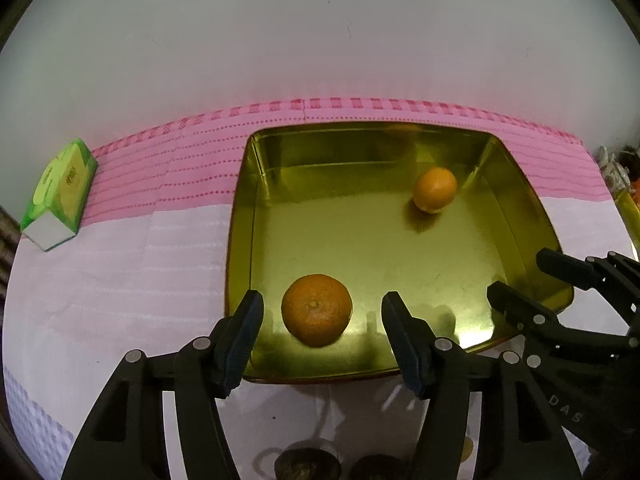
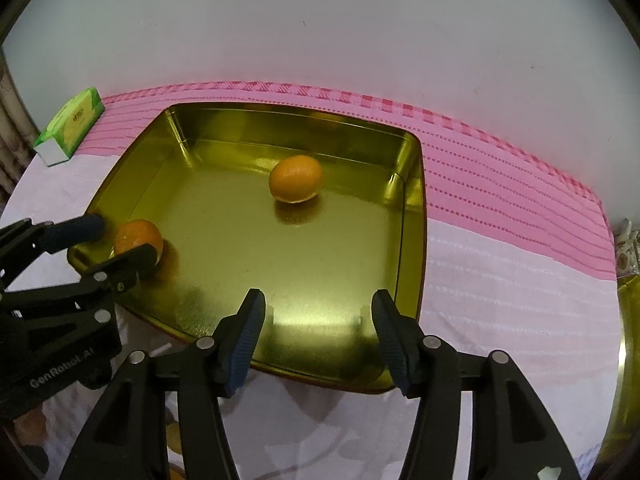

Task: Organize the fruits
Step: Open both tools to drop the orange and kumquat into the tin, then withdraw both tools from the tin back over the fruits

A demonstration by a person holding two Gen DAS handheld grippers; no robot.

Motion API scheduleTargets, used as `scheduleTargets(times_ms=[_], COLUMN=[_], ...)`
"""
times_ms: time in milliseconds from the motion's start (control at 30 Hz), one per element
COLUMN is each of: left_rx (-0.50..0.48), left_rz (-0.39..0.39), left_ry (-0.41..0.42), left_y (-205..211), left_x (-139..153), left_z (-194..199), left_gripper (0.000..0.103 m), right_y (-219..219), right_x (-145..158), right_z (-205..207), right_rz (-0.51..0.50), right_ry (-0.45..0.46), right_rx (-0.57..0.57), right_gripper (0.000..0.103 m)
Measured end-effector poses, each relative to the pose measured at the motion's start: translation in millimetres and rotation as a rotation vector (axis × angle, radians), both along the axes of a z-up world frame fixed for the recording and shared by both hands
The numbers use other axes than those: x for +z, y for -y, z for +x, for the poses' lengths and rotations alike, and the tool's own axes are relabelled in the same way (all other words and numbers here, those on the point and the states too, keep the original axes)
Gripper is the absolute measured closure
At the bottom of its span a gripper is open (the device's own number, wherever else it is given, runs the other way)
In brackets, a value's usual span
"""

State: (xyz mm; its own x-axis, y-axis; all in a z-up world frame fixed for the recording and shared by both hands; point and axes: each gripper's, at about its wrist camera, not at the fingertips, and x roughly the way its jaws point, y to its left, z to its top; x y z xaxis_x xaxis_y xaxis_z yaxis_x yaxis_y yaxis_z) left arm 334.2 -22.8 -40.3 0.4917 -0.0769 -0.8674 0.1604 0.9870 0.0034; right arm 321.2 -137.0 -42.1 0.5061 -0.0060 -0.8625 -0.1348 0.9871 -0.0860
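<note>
A square gold metal tray [image 1: 520,216] [image 2: 412,216] lies on a pink and white cloth. A tangerine [image 1: 317,309] [image 2: 138,236] rests on the tray floor near its front left corner. My left gripper [image 1: 322,312] [image 2: 120,240] is open, its fingers on either side of this tangerine without touching it. A second, smoother orange [image 1: 435,189] [image 2: 296,179] sits toward the tray's far side. My right gripper [image 2: 318,312] [image 1: 516,276] is open and empty over the tray's near right edge.
A green tissue box [image 1: 60,196] [image 2: 72,128] stands at the cloth's far left. A pale wall rises behind the table. Another gold rim [image 2: 626,340] shows at the right edge. Two dark round objects [image 1: 308,465] lie below the left gripper.
</note>
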Motion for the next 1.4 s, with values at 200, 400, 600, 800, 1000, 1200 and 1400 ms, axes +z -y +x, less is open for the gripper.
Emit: scheduleTargets(times_ms=[200, 400, 600, 800, 1000, 1200, 1400], left_rx=[0.008, 0.020, 0.032, 0.044, 0.070, 0.069, 0.055], left_rz=[-0.006, -0.014, -0.026, -0.018, -0.027, -0.016, -0.018], left_ry=[0.024, 0.046, 0.053, 0.048, 0.045, 0.050, 0.041], left_y=[-4, -8, -17, -25, -31, -30, -28], left_x=[16, 31, 38, 35, 34, 31, 29], left_z=[-10, -27, -50, -72, -89, -105, -118], left_gripper=[0.041, 0.041, 0.041, 0.041, 0.041, 0.041, 0.041], right_y=[2, 1, 1, 2, 2, 0, -1], right_x=[13, 32, 42, 47, 47, 49, 50], right_z=[-8, -23, -42, -60, -77, -94, -107], right_rz=[0.016, 0.032, 0.046, 0.067, 0.083, 0.117, 0.121], right_ry=[0.014, 0.048, 0.061, 0.064, 0.057, 0.055, 0.052], right_rx=[0.000, 0.007, 0.004, -0.005, -0.007, -0.014, -0.013], right_gripper=[0.050, 0.050, 0.050, 0.050, 0.050, 0.050, 0.050])
